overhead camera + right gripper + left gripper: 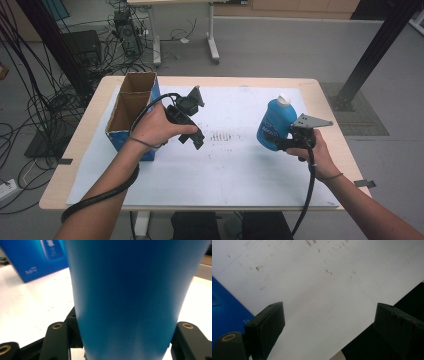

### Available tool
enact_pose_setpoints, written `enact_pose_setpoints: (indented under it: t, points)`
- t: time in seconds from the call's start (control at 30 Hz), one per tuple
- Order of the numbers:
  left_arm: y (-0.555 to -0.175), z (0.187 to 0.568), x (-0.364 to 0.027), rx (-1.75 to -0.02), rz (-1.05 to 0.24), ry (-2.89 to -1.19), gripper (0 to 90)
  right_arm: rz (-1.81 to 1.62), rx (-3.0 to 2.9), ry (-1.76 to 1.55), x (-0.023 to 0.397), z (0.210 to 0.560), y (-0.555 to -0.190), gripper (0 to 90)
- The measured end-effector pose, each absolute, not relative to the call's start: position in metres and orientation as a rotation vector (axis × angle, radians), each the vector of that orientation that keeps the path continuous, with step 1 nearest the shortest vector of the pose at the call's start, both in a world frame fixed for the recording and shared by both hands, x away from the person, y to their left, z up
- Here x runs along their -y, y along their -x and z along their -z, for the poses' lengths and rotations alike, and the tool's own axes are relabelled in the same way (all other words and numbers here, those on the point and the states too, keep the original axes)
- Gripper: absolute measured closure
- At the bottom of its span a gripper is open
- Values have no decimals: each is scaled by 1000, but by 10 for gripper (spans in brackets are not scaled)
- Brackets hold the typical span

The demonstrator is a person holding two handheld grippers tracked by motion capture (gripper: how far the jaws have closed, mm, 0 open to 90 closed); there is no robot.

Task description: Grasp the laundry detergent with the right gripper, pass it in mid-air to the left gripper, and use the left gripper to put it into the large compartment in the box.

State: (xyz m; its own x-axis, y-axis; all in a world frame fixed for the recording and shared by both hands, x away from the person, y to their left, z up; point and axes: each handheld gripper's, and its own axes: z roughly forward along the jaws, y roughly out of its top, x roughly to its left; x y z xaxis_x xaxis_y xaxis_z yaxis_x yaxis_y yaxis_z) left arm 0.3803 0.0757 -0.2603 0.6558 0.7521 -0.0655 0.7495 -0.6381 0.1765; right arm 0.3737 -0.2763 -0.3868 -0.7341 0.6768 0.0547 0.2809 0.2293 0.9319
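Squarely between right tool (278,142) jaws: blue bottle (274,124).

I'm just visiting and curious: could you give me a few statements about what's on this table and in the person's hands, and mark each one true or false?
1. The right tool is clamped on a blue bottle. True.
2. The left tool is holding the bottle's cap. False: its jaws stand apart with nothing between them, over the white sheet.
3. The open cardboard box stands at the left of the table. True.
4. The bottle has a red cap. False: the cap is white.
5. The bottle sits inside the box. False: it is over at the right side, well apart from the box.
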Motion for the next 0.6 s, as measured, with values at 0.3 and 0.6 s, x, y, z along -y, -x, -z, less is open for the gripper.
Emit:
enact_pose_setpoints:
  t: [0.3, 0.6]
  points:
    - [-374, 233, -74, -1169, -56, -2702, 104, -1549, -2211, -796, 275, 361, -371, 414]
    - [-361, 204, -69, -1019, -59, -2758, 103, -1628, -2304, -687, 267, 340, -363, 414]
